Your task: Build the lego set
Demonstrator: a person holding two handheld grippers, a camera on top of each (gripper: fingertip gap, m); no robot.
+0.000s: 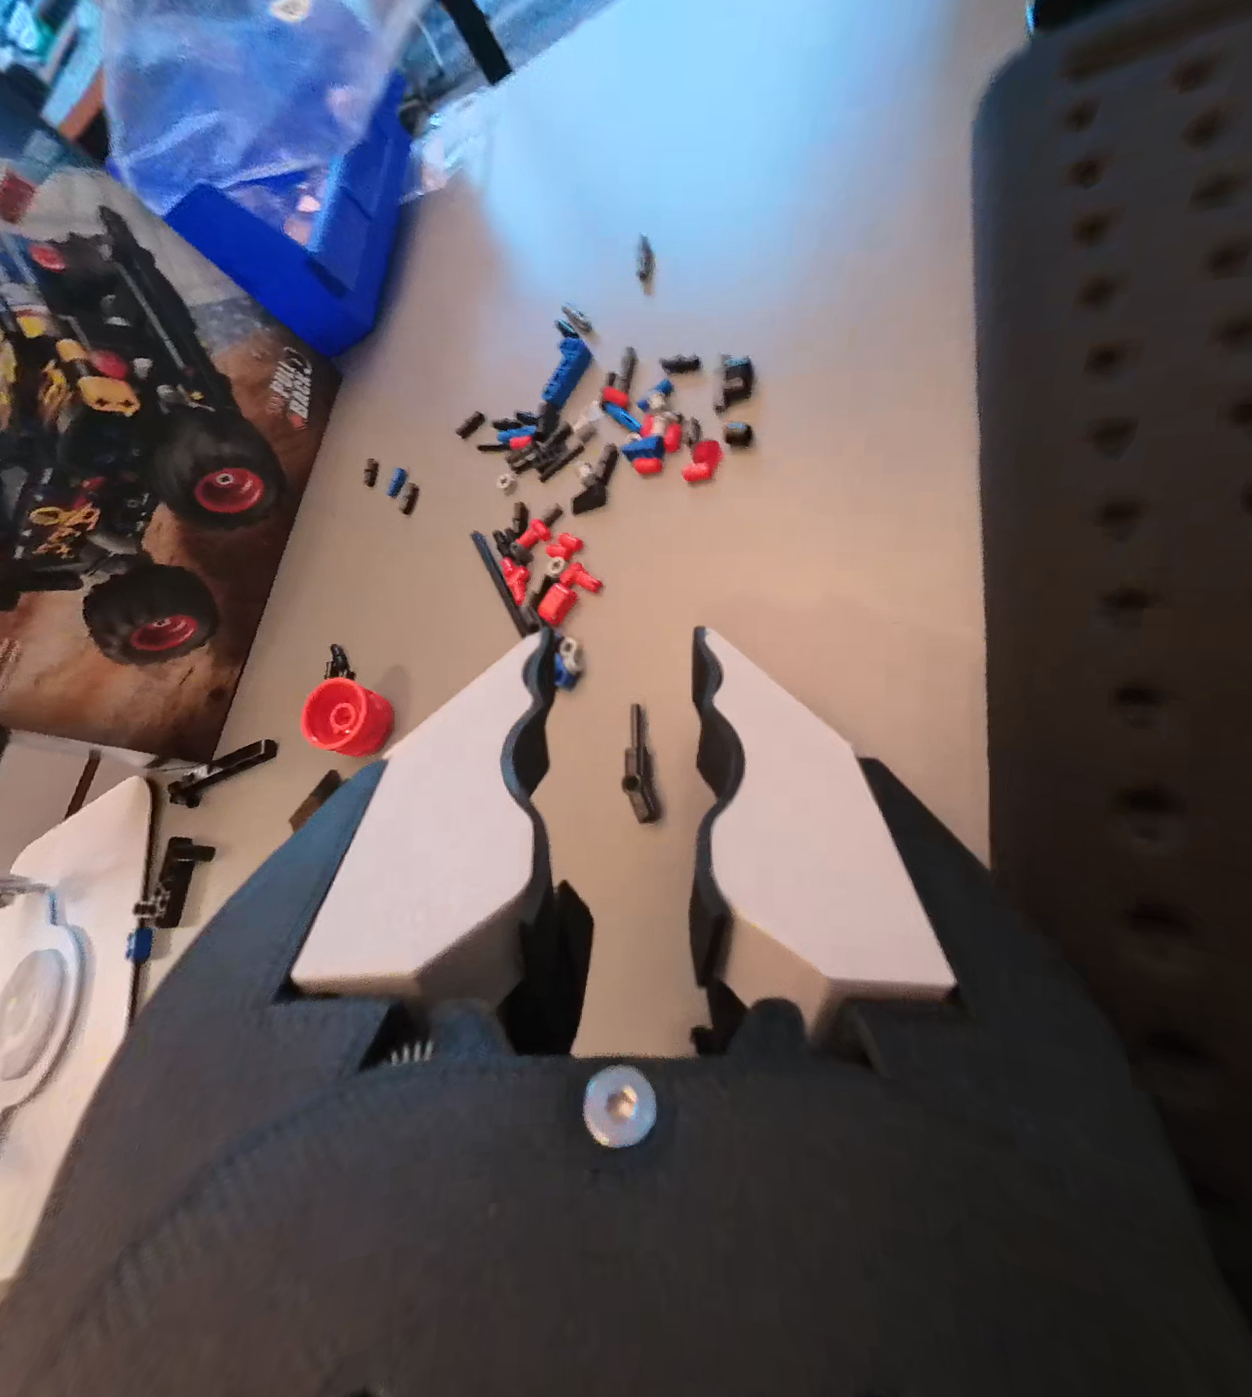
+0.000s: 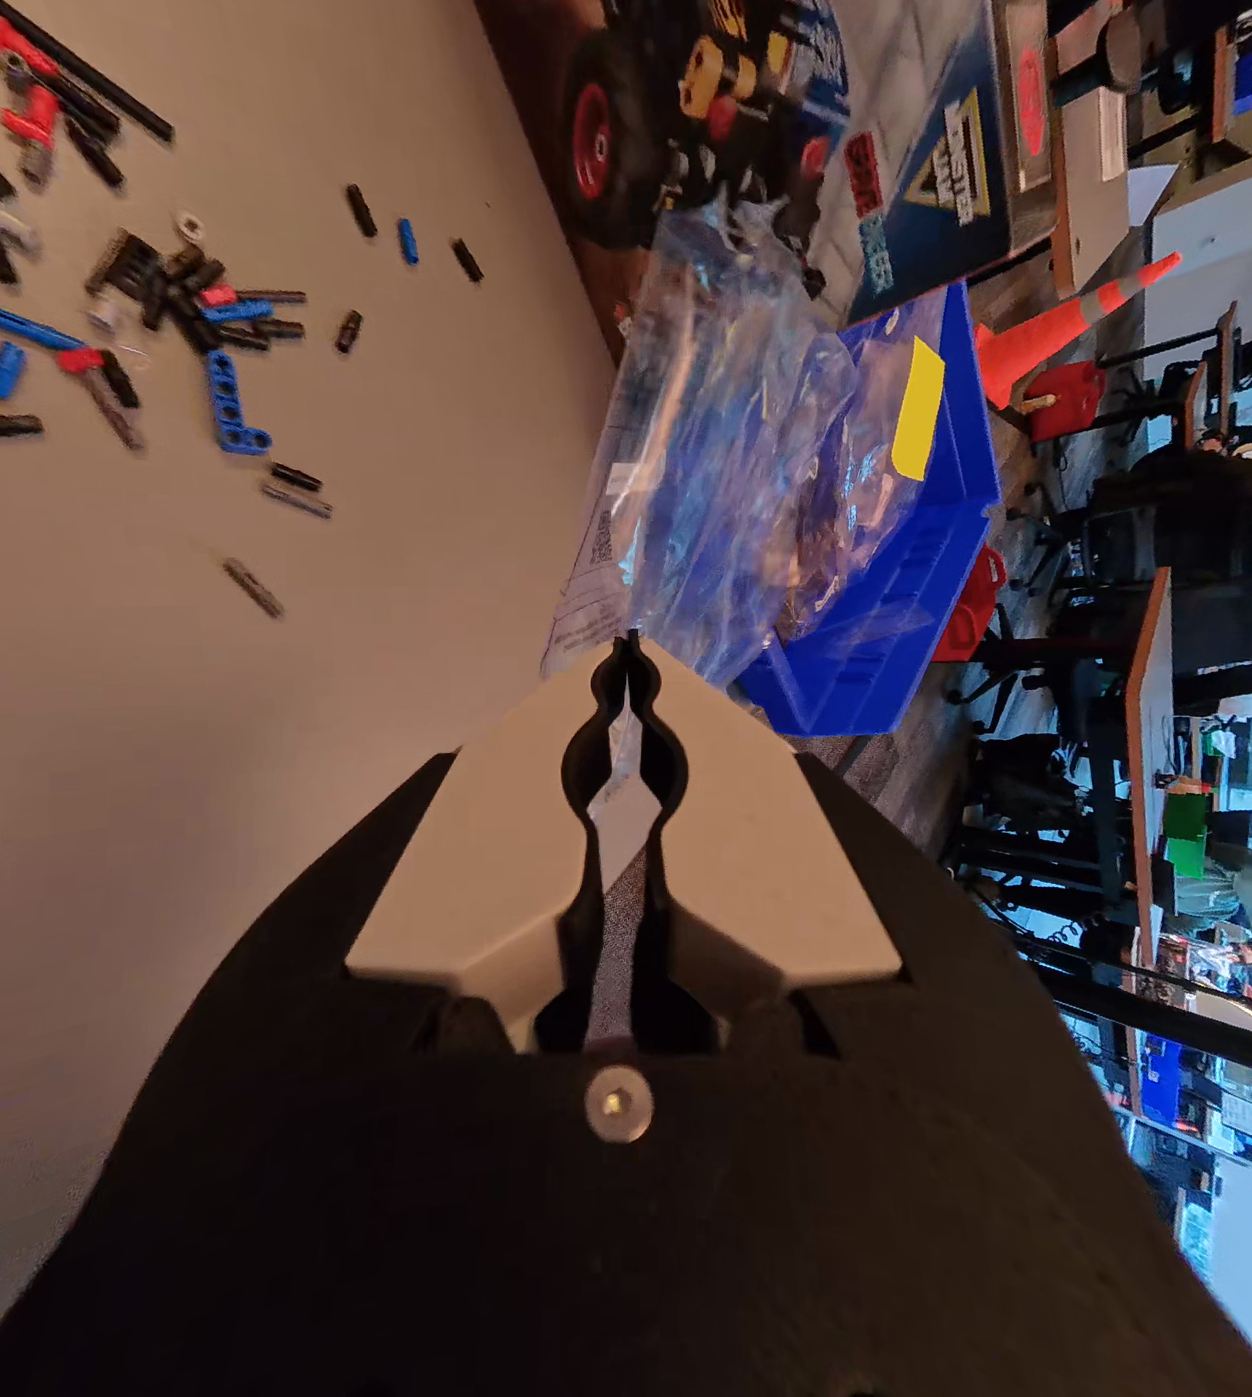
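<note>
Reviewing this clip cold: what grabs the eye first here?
A scatter of small red, blue and black lego pieces across the pale table, ahead of the open left tool. A red wheel hub lies left of it, beside the set's box. The right tool is shut near a blue bin.

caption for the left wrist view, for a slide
Open left gripper poised over a small black piece on the table.

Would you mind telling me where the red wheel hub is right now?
In the left wrist view, the red wheel hub lies on the table left of the left gripper, just off the lego box corner.
</note>
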